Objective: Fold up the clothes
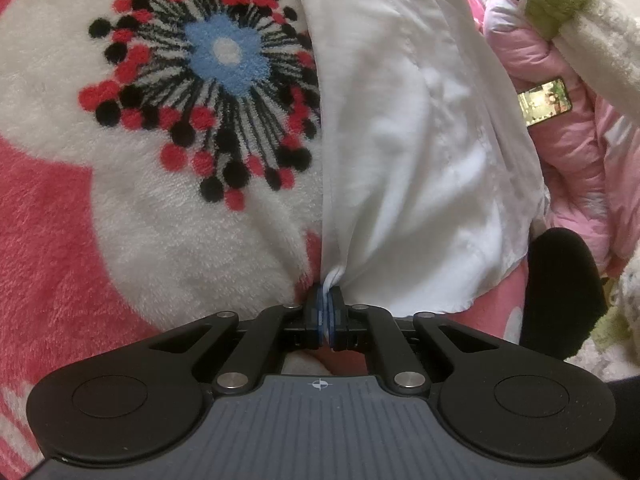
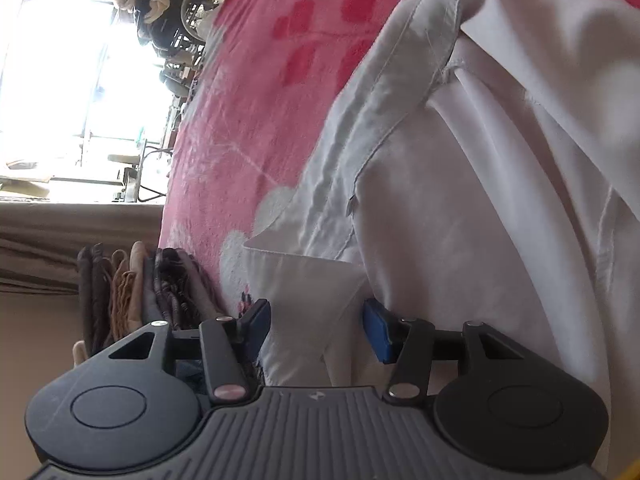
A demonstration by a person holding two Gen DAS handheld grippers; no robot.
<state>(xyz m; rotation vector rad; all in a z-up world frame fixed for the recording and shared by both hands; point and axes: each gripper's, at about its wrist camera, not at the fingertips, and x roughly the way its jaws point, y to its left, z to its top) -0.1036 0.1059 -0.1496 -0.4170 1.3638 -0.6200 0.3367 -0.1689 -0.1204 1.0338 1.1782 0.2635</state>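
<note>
the left gripper (image 1: 325, 312) is pinched tight on a gathered corner of the white shirt (image 1: 420, 160), a small tuft of cloth squeezed between its blue pads, while the right gripper (image 2: 316, 328) stands about half wide with a flat flap of the same shirt lying between its pads (image 2: 376, 330), which do not look to press on it. the shirt lies spread on the pink fleece blanket (image 1: 48, 240) with its big flower print (image 1: 208, 92), running as a long strip straight away from the left gripper toward the far edge of that view, its long axis in line with the fingers. in the right wrist view the garment fills the space ahead and to the right, seams and a folded edge climbing away from the jaws. both hands are at the cloth already, the left anchored, the right only straddling it. the coming move likely turns on the right jaws closing on that flap so the strip can be lifted and carried over along its length. a pink padded jacket (image 1: 568, 152) is heaped just beside the shirt's right edge.
</note>
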